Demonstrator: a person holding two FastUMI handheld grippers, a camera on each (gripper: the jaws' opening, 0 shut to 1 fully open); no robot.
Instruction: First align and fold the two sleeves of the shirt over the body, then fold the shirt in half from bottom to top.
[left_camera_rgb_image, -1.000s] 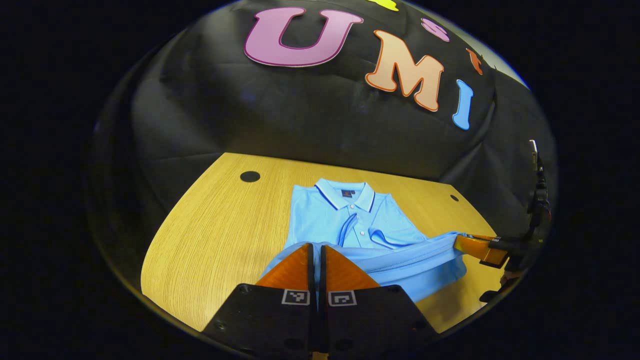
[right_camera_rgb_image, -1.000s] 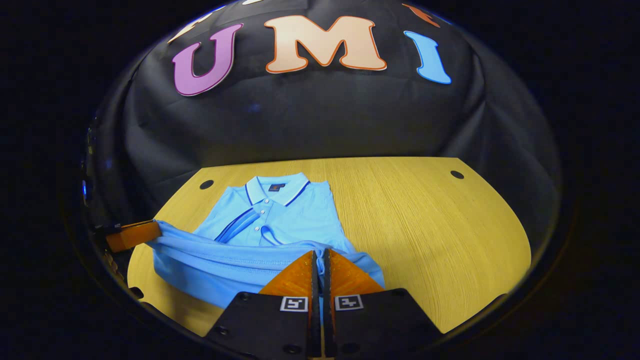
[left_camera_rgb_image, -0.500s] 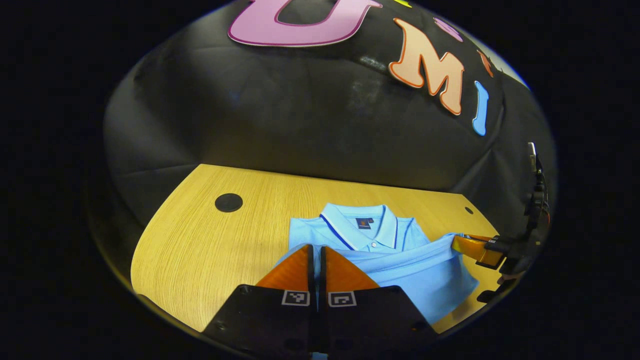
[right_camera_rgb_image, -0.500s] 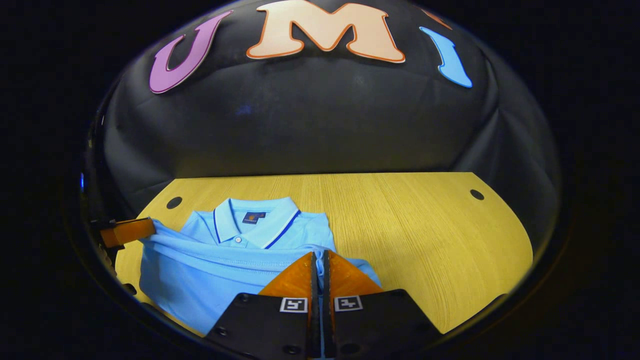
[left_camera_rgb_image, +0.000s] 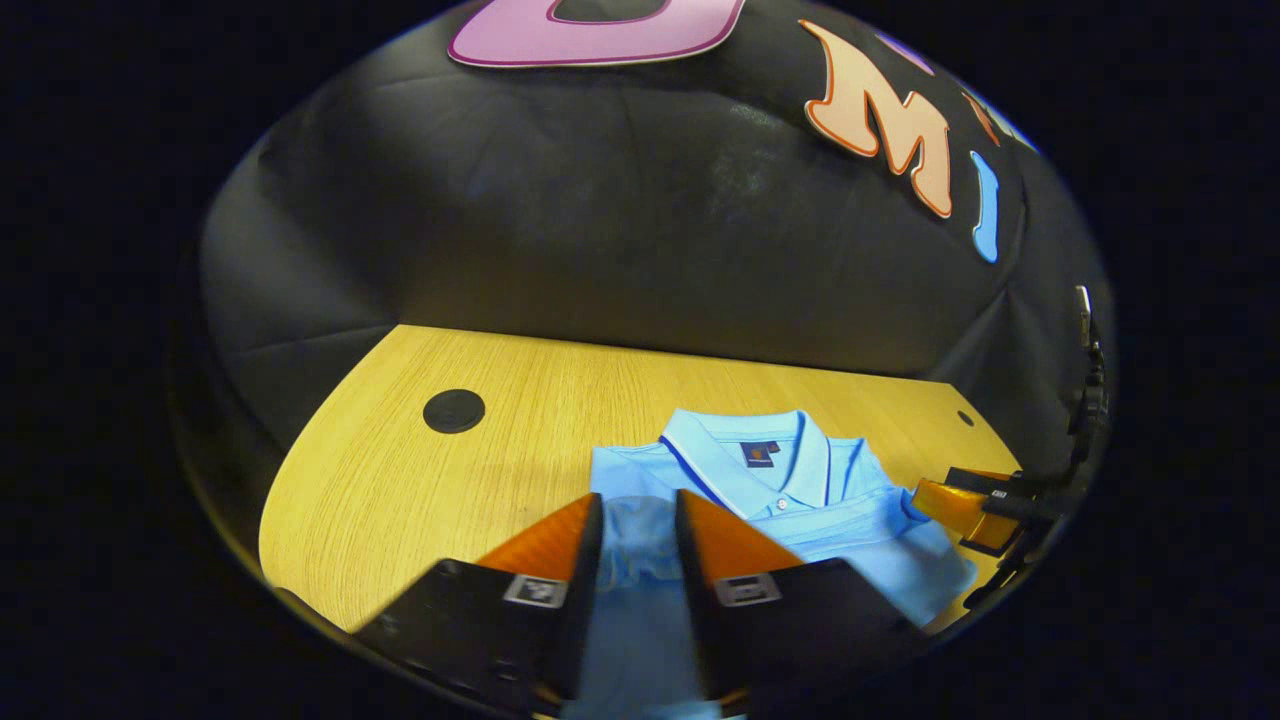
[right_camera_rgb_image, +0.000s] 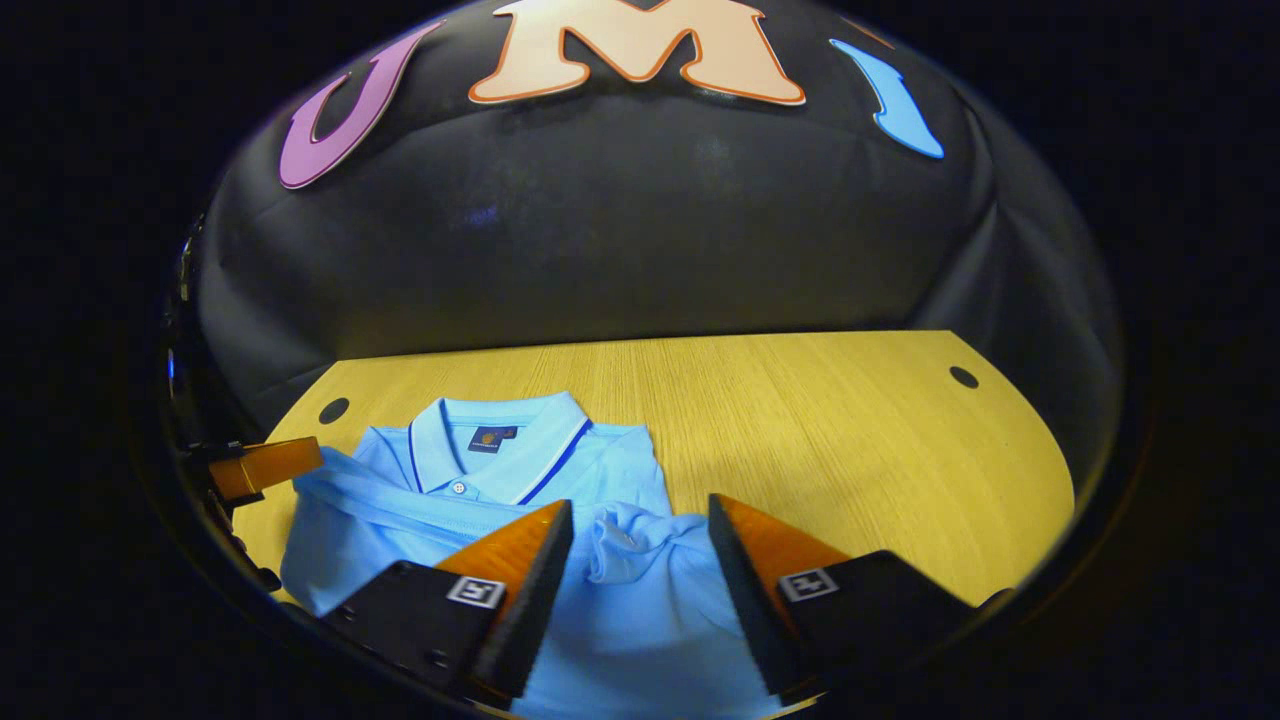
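A light blue polo shirt (left_camera_rgb_image: 830, 505) lies on the wooden table (left_camera_rgb_image: 400, 480), collar (left_camera_rgb_image: 760, 455) toward the wall. Its bottom half is folded up over the chest, and the hem reaches just below the collar. My left gripper (left_camera_rgb_image: 638, 512) is open over the hem's left corner, with cloth lying slack between its fingers. My right gripper (right_camera_rgb_image: 637, 510) is open wide over the shirt (right_camera_rgb_image: 620, 470), and the hem's right corner (right_camera_rgb_image: 630, 535) lies bunched between its fingers. Each gripper also appears at the edge of the other's view: the right gripper (left_camera_rgb_image: 930, 495), the left gripper (right_camera_rgb_image: 290, 460).
Round dark holes sit in the tabletop, one to the left of the shirt (left_camera_rgb_image: 453, 411) and one at the far right (right_camera_rgb_image: 963, 377). Bare wood (right_camera_rgb_image: 850, 430) stretches to the right of the shirt. The black cloth wall stands close behind the table.
Both grippers carried the hem up toward the collar, lowered it, then opened and let the cloth go. The fold now lies on the shirt's chest.
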